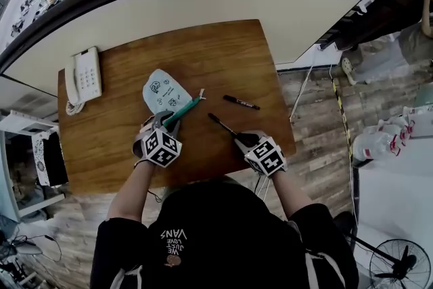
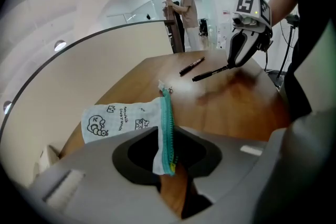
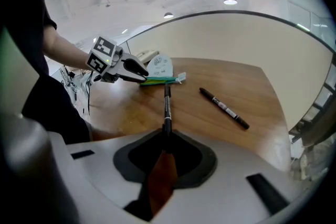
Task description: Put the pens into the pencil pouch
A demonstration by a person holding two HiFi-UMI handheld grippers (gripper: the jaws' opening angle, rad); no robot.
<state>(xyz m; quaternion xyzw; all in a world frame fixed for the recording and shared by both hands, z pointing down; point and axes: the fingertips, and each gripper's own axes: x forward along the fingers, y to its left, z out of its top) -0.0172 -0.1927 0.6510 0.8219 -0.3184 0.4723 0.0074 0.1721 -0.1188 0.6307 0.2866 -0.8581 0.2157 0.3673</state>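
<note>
Clock directions as read on the head view.

Pinching the pencil pouch (image 1: 162, 93) by its teal zipper end with the left gripper (image 1: 166, 120). Jaws closed down onto the fabric, only a narrow gap between them, zipper edge running straight in between them in the left gripper view. Pouch body on the wooden table (image 1: 122, 145), just 11 o'clock of table centre and 12 o'clock of that gripper. White fabric with small doodle prints. Zipper line heading off from the jaws toward 2 o'clock.

Clamping a black pen (image 1: 222, 125) by its rear end in the right gripper (image 1: 242, 139). Jaws nearly together on the barrel, rest of the pen sticking out toward 10 o'clock. Tip close to the zipper edge (contact not readable from any view).

Second black pen (image 1: 241, 103) loose on the table, at 12 o'clock of the right gripper and 3 o'clock of the pouch. Lying nearly along the 9-to-3 line, apart from both grippers and from the held pen. Both pens outside the pouch.

Grippers side by side near the table's 6 o'clock edge, left toward 7, right toward 5.

White desk telephone (image 1: 86, 74) at the table's 9 o'clock edge, well apart from pouch and pens.
</note>
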